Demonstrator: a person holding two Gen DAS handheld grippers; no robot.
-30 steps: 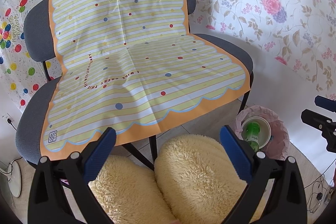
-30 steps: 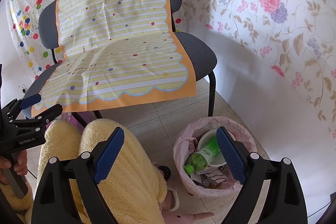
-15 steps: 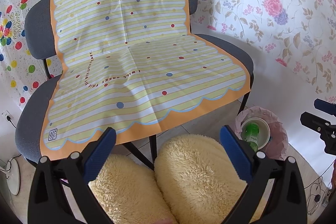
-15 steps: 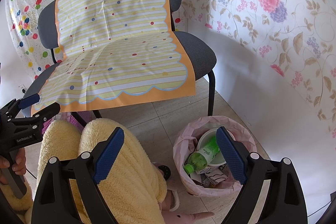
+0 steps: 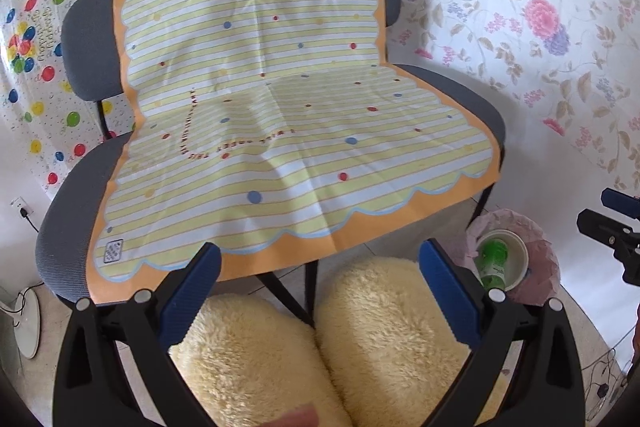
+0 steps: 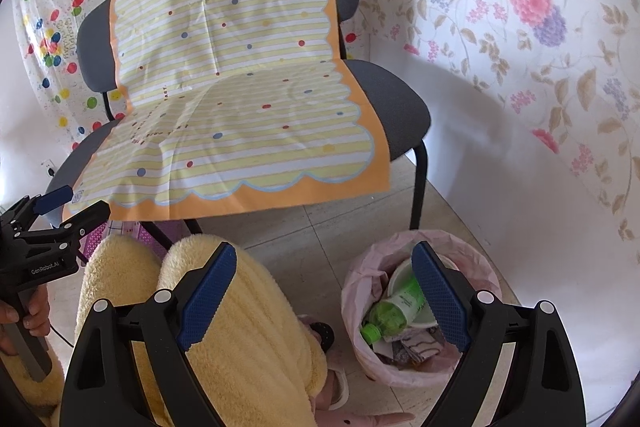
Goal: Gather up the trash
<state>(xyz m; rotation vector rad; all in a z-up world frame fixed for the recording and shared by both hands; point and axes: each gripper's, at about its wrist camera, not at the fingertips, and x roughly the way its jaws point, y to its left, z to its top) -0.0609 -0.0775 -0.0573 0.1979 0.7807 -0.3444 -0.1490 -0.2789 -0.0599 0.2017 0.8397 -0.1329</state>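
Left: my left gripper [image 5: 320, 291] hangs over fleecy yellow knees [image 5: 384, 331], fingers spread wide, gripping nothing. Centre: a grey chair [image 6: 388, 99] draped with a striped, dotted sheet [image 6: 240, 99], bare of litter. Right: my right gripper [image 6: 324, 295], likewise wide and empty, above the pink-lined trash bin [image 6: 472, 251] on the floor, holding a green bottle [image 6: 394, 311], a white cup and wrappers.

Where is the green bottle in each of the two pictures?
Left wrist view: the green bottle is at the lower right, in the pink-lined bin, just right of the left hand-held gripper.
Right wrist view: the green bottle is at the bottom, right of centre, in the same bin.
Shared landmark: the striped sheet on the chair.
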